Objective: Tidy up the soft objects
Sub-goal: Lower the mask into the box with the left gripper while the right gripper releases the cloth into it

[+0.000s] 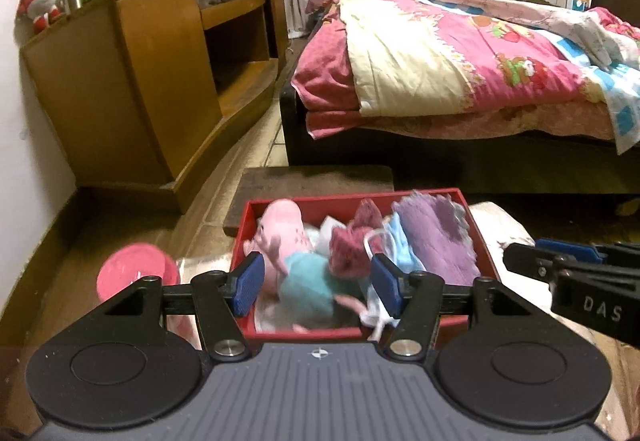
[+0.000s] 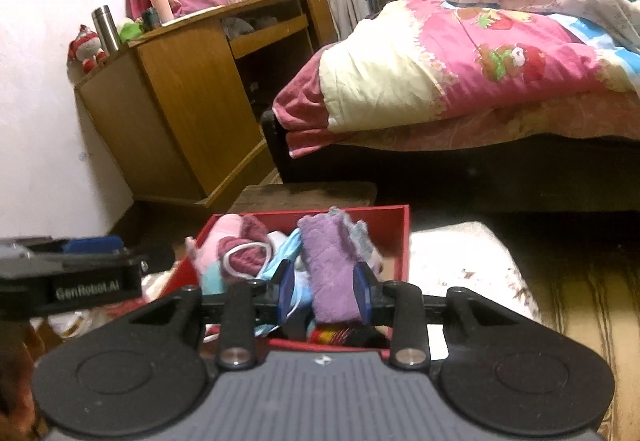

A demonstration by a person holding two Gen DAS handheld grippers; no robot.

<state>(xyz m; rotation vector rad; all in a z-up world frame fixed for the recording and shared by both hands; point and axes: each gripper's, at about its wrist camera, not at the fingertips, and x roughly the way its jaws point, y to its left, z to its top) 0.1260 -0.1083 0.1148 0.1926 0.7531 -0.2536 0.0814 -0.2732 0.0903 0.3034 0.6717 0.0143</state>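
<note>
A red box (image 1: 478, 237) stands on a pale cushion and holds soft things: a pink plush pig in a teal dress (image 1: 288, 253), a dark pink knit piece (image 1: 352, 245), light blue cloth and a purple towel (image 1: 436, 237). My left gripper (image 1: 318, 283) is open above the box's near end, its jaws either side of the pig, touching nothing. My right gripper (image 2: 324, 291) hovers over the box (image 2: 400, 241) with its jaws either side of the purple towel (image 2: 330, 269); whether the pads press it is unclear. The right gripper also shows at the right of the left wrist view (image 1: 568, 273).
A pink round soft object (image 1: 136, 273) lies left of the box. A wooden cabinet (image 1: 152, 81) stands along the left wall. A bed with a pink quilt (image 1: 460, 53) fills the right. A dark mat (image 1: 316, 181) lies beyond the box.
</note>
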